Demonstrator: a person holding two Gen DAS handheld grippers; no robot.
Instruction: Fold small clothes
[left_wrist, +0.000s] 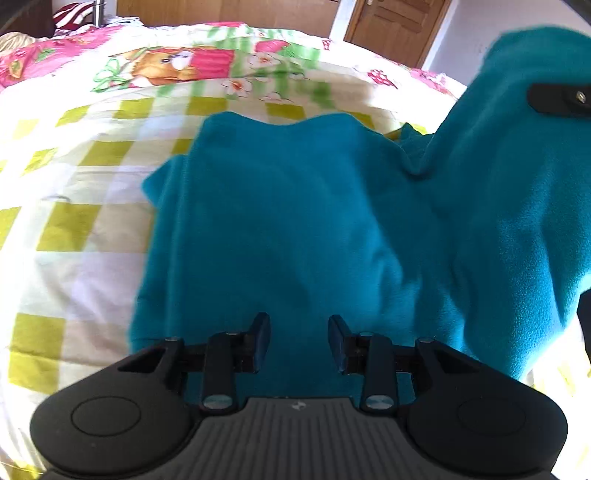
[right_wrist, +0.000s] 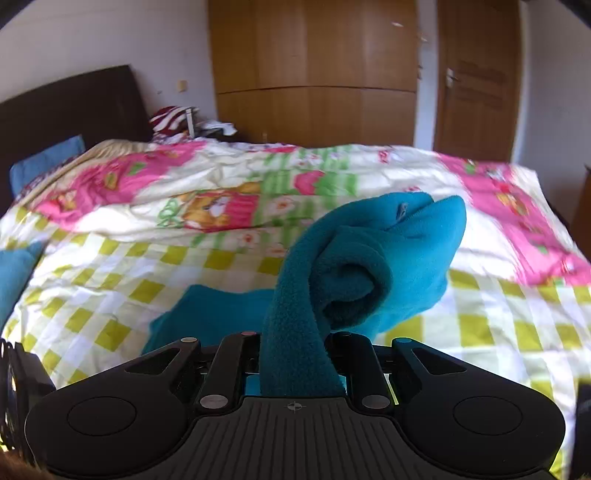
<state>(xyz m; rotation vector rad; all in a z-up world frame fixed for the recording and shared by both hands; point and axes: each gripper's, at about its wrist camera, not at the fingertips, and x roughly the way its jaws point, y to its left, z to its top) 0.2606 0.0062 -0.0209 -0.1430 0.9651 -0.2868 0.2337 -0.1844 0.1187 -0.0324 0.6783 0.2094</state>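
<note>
A teal fleece garment (left_wrist: 295, 229) lies across the middle of a bed covered by a quilt (left_wrist: 74, 229) checked in yellow-green and white, with pink cartoon prints toward the top of the frame. In the left wrist view, the left gripper (left_wrist: 299, 343) sits at the bottom centre, its two blue-padded fingers spread apart with nothing between them, hovering over the near edge of the fleece. In the right wrist view, the right gripper (right_wrist: 297, 354) at the bottom centre is clamped on a thick strip of the same fleece, which rises bunched and rolled toward the middle of the frame, lifted clear of the quilt. A wooden wardrobe (right_wrist: 314, 74) stands at the top. To fold well, the lifted part should probably be carried over the flat part and laid with its edges matching, while the empty left gripper pins the fabric so it does not slide.
</note>
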